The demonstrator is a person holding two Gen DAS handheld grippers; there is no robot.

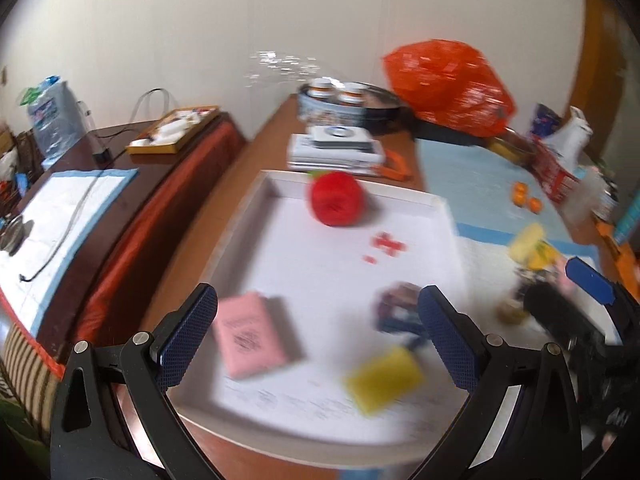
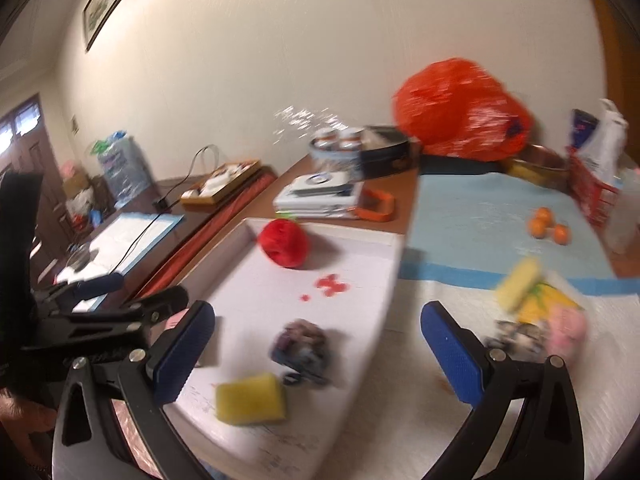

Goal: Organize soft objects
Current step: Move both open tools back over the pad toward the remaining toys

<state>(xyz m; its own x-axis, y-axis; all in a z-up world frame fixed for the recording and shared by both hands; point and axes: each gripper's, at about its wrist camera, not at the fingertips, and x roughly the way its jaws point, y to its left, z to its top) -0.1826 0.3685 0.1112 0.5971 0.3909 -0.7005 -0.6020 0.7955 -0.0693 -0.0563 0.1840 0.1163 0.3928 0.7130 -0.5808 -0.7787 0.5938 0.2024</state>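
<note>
A white tray [image 1: 404, 193] [image 2: 344, 233] lies on the table. It holds a red plush ball [image 1: 336, 199] [image 2: 284, 242], a pink packet [image 1: 250, 338], a yellow sponge [image 1: 384, 376] [image 2: 250, 398] and a dark crumpled cloth [image 1: 396, 312] [image 2: 304, 350]. My left gripper [image 1: 318, 340] hangs open above the tray's near end, nothing between its pads. My right gripper [image 2: 318, 352] is open too, over the tray's right edge, and holds nothing. Right of the tray lies a pile: another yellow sponge [image 2: 518, 282], a yellow cloth [image 2: 550, 304] and a pink soft thing [image 2: 568, 330].
A light blue mat [image 2: 472, 216] with small oranges [image 2: 546, 224] lies behind the pile. At the back stand stacked books [image 1: 336, 152], a tin with jars [image 1: 332, 104] and an orange plastic bag [image 1: 448, 84]. A lower side table [image 1: 68, 208] sits to the left.
</note>
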